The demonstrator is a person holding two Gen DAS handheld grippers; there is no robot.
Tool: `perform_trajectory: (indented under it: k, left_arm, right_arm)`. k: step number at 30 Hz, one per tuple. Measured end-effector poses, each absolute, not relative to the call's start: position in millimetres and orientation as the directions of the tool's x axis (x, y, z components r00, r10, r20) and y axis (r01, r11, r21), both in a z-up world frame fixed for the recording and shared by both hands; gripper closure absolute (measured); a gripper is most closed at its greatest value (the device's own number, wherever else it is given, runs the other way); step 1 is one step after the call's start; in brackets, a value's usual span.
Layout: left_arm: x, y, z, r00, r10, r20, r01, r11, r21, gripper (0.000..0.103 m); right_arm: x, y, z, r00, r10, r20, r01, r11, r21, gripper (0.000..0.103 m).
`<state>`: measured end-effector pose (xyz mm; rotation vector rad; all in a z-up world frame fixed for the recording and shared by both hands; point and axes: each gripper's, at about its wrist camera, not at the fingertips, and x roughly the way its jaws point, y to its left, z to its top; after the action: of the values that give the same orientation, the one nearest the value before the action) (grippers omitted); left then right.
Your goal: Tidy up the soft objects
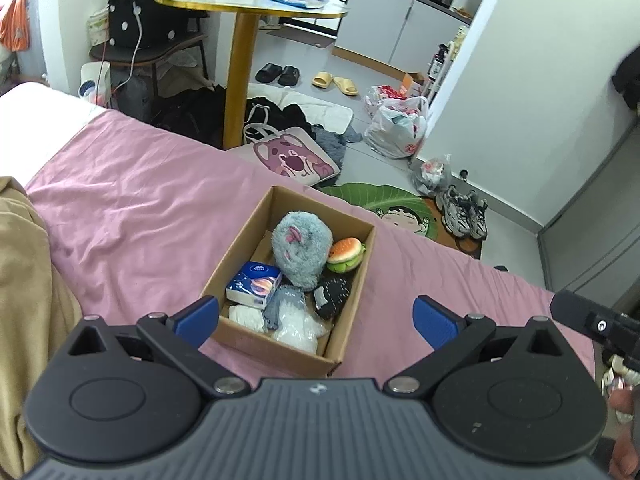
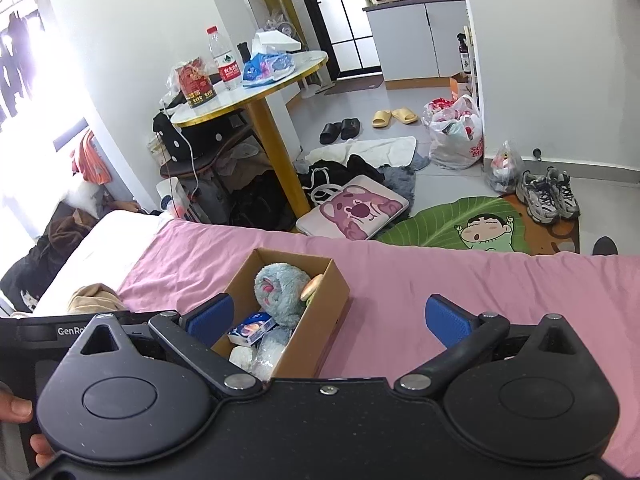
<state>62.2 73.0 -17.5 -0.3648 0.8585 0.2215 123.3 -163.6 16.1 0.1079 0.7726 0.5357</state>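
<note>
A cardboard box [image 1: 350,324] [image 2: 324,320] stands on the pink bed sheet [image 1: 132,208] [image 2: 420,280]. Inside lie a grey-blue plush [image 1: 300,248] [image 2: 278,290], a burger toy [image 1: 346,255] [image 2: 311,287], a blue tissue pack [image 1: 253,283] [image 2: 252,328], a black pouch [image 1: 332,297] and white soft items [image 1: 298,330] [image 2: 264,358]. My left gripper [image 1: 316,318] hovers open over the box's near end, holding nothing. My right gripper [image 2: 328,320] is open and empty, just right of the box, above its right wall.
A tan garment [image 1: 24,300] lies on the bed at the left. Past the bed's far edge stand a round table [image 1: 240,4] [image 2: 256,92], a pink bear bag [image 1: 292,160] [image 2: 356,208], sneakers [image 2: 548,194] and plastic bags [image 1: 396,124]. A hand [image 2: 20,420] holds the left gripper's body.
</note>
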Motion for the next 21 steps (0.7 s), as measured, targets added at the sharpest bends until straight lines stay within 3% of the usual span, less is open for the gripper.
perform_trajectory:
  k: [21]
  left_arm:
    - [-5.0,44.7,19.8,0.672,0.033,-0.740,-0.220,0.963,-0.157,0.001]
  right_arm:
    - [50.7,-186.9,45.0,0.618,0.461,-0.637,-0.407,0.881,0.243,0.000]
